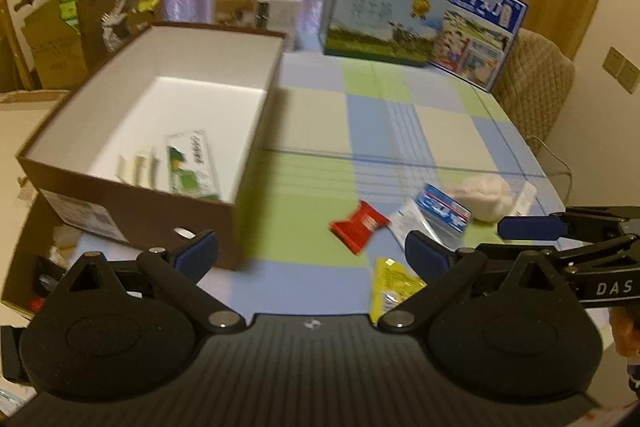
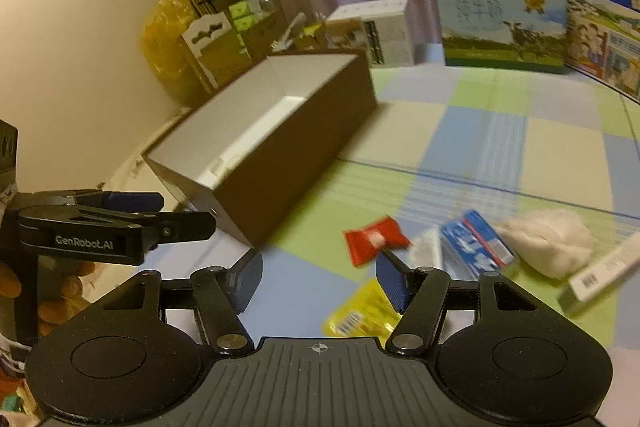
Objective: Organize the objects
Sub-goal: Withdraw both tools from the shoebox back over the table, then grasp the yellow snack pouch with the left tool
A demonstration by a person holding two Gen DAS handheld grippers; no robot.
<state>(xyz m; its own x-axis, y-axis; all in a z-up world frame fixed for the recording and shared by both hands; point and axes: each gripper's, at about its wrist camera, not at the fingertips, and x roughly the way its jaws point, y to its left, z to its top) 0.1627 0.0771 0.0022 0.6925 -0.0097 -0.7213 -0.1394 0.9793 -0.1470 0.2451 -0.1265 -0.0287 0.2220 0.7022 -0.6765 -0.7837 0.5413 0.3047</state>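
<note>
With both the left gripper (image 1: 312, 251) and right gripper (image 2: 318, 277) held spread and empty, the thin red packet (image 1: 359, 225) and yellow packet (image 1: 391, 287), flat on the cloth (image 1: 400, 115) beside the box (image 1: 132, 211), could be pushed rather than pinched.

Right gripper (image 2: 318, 281), jaws apart and empty, above a checked tablecloth (image 2: 472, 131); left gripper (image 2: 188, 215) enters at left, held by a hand (image 2: 60, 291), its opening not discernible. Loose items beyond the fingers: red packet (image 2: 370, 239), yellow packet (image 2: 360, 315), blue-and-white packet (image 2: 476, 247), white lump (image 2: 552, 241), white box (image 2: 600, 277). Brown open box (image 2: 296, 143), white inside, at left; milk cartons (image 2: 500, 23) at the far edge.
</note>
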